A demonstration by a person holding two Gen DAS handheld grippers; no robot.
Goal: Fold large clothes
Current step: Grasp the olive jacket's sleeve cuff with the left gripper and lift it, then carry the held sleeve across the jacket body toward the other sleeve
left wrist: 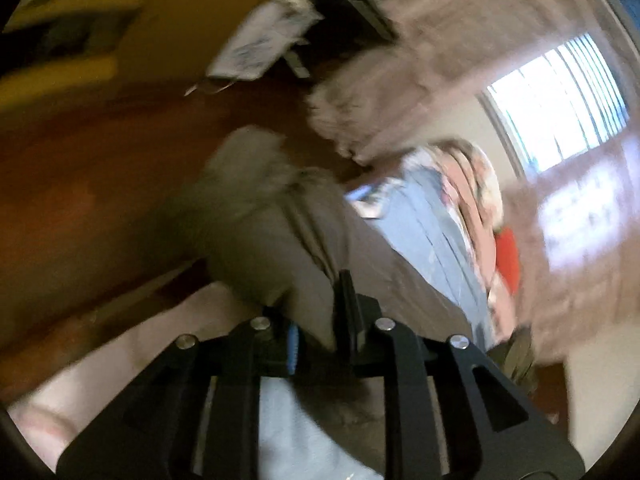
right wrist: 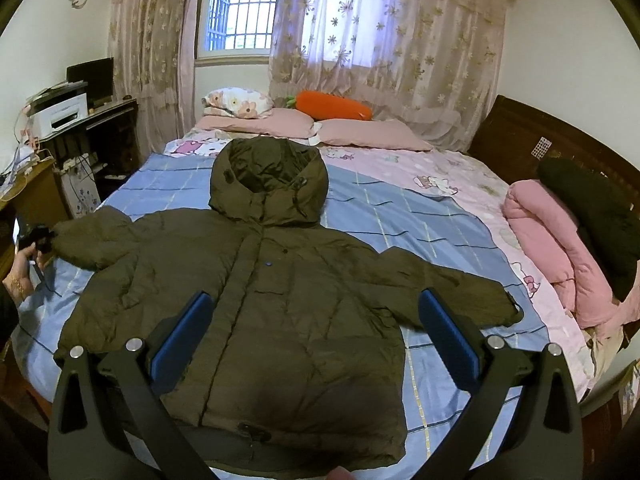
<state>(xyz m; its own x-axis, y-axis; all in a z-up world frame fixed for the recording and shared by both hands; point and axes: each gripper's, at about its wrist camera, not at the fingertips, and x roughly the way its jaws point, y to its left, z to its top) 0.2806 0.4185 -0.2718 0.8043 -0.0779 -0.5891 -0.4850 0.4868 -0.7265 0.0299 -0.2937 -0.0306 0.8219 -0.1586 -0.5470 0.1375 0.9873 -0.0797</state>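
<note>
Nearest to us, the right gripper (right wrist: 316, 336) hangs over the lower front of the olive hooded jacket (right wrist: 256, 300), its blue pads (right wrist: 182, 336) spread wide and pressing on nothing. The jacket lies front up on the bed (right wrist: 432, 216), hem toward us at six o'clock, hood (right wrist: 270, 180) pointing to twelve, one sleeve reaching out to about three o'clock, the other to nine.

Out at nine o'clock we spot our left gripper (right wrist: 40, 240) at that sleeve's cuff (right wrist: 76, 240), a hand (right wrist: 20, 276) behind it. From the left wrist view, blurred as it is, the left gripper (left wrist: 320, 340) has its fingers nearly together, pinching olive fabric of the sleeve (left wrist: 272, 232) between them.

Further up the bed, at twelve, we see two pink pillows (right wrist: 372, 134) and an orange carrot cushion (right wrist: 332, 106). At two to three o'clock a rolled pink quilt (right wrist: 560, 256) sits against the dark headboard (right wrist: 528, 140). Beyond everything, floral curtains (right wrist: 384, 44) and a barred window (right wrist: 240, 4).
</note>
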